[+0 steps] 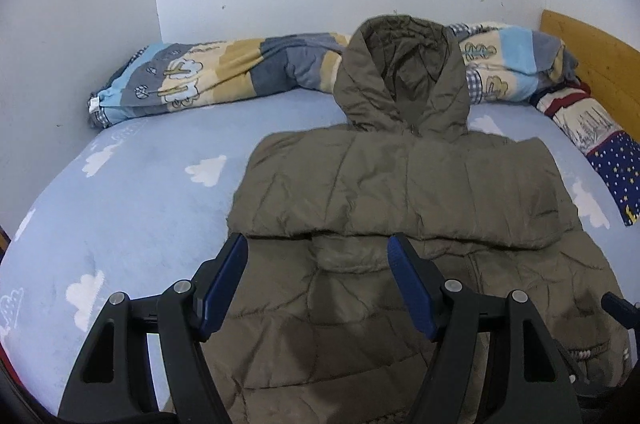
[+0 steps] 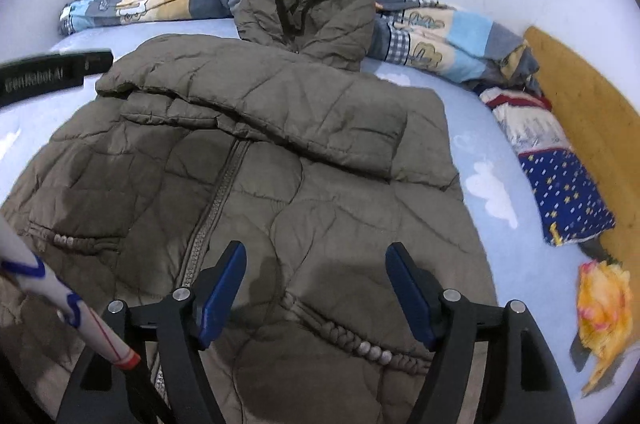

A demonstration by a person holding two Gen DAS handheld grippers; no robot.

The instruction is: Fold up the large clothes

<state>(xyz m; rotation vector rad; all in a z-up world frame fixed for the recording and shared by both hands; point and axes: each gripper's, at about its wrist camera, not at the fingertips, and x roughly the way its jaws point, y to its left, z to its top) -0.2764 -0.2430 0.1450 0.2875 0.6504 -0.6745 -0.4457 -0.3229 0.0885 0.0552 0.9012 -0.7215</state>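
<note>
Jacket [image 1: 400, 191]: olive quilted puffer, laid front-up on the bed [image 1: 132, 191], zip [image 2: 218, 199] closed, hood [image 1: 404, 79] at the far end near the rolled blanket [image 1: 224, 71], hem nearest the camera and running out of frame.

Sleeves: both apparently folded in across the chest, forming a thick band [image 1: 400, 224] that lies crosswise over the body; lower front panel left bare below it.

Long axis: hood to hem, running straight away from both grippers; band of sleeves at right angles to it.

Left gripper [image 1: 316, 264]: jaws apart, nothing between the pads, hovering above the jacket's left half, tips just short of the near edge of the sleeve band.

Right gripper [image 2: 316, 276]: jaws apart and empty, above the lower right front panel, over the beaded pocket trim [image 2: 360, 344]; zip just to the left of it in the right wrist view.

Spacing: one gripper over each half, zip roughly between them; part of the left device [image 2: 56, 73] visible at the left edge of the right wrist view.

Key relation: hem lies under and behind both grippers, hood dead ahead; likely next fold is hem carried forward toward the hood, along the long axis.

Nearer hand: neither clearly; both look equally close to the near end, so a two-handed lift seems called for.

Risk: puffy filling may spring back open; sleeves could slide off if the lift is uneven.
</note>
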